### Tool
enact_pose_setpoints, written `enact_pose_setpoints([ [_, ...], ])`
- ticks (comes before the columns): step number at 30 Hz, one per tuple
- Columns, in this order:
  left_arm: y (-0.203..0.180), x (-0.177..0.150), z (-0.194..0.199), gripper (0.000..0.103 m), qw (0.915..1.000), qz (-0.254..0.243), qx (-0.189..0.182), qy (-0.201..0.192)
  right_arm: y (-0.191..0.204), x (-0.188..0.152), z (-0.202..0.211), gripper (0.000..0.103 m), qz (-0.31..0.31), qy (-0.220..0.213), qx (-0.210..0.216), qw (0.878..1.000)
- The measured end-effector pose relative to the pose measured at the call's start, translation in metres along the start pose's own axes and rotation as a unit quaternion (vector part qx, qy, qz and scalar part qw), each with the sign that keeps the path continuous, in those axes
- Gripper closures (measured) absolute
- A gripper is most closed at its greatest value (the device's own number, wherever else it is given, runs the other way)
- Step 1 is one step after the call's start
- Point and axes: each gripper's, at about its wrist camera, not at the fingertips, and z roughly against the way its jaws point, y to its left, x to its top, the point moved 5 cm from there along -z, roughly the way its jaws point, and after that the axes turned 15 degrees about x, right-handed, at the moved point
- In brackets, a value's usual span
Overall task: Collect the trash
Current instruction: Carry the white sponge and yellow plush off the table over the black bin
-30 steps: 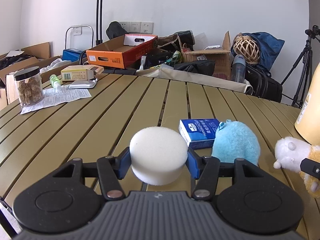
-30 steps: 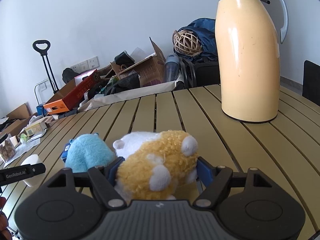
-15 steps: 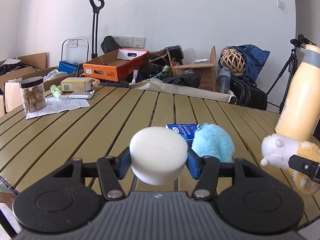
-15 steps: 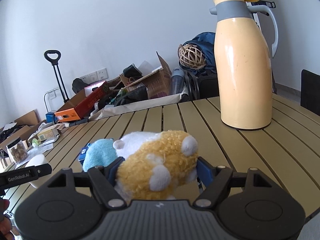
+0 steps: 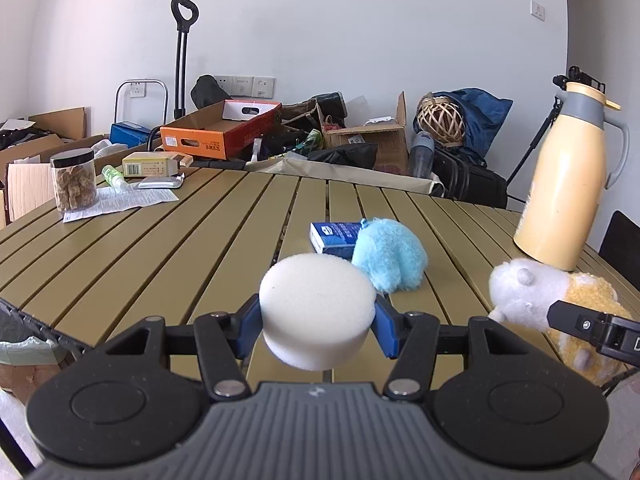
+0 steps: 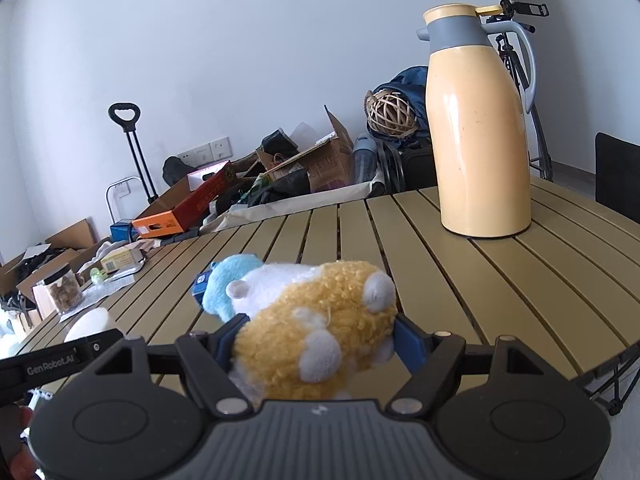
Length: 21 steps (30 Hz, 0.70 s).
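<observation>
Sponge, plush farther back vs. earlier

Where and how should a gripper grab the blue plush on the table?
Probably across the blue plush's rounded body, coming down from above with a finger on each flank. It lies low on the table with the blue box tight against its far-left side, so a level approach from there is blocked. The soft body should squash into a grip.
</observation>
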Motion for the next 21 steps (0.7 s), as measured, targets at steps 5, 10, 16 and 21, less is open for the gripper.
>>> enact_pose_setpoints([
  [5,0.001,-0.016,0.018,0.045,0.9999,-0.01,-0.006,0.008,0.011,-0.014,0.017,0.027,0.002,0.009,0.007,1.0],
  [10,0.004,-0.031,0.037,0.045,0.9996,-0.021,-0.01,0.014,0.022,-0.025,0.036,0.027,0.013,0.017,0.014,1.0],
  [16,0.007,-0.046,0.059,0.045,0.9992,-0.034,-0.013,0.017,0.035,-0.039,0.059,0.027,0.025,0.025,0.022,0.999],
  [21,0.01,-0.061,0.07,0.045,0.9986,-0.046,-0.011,0.026,0.039,-0.055,0.075,0.027,0.029,0.037,0.025,0.999],
])
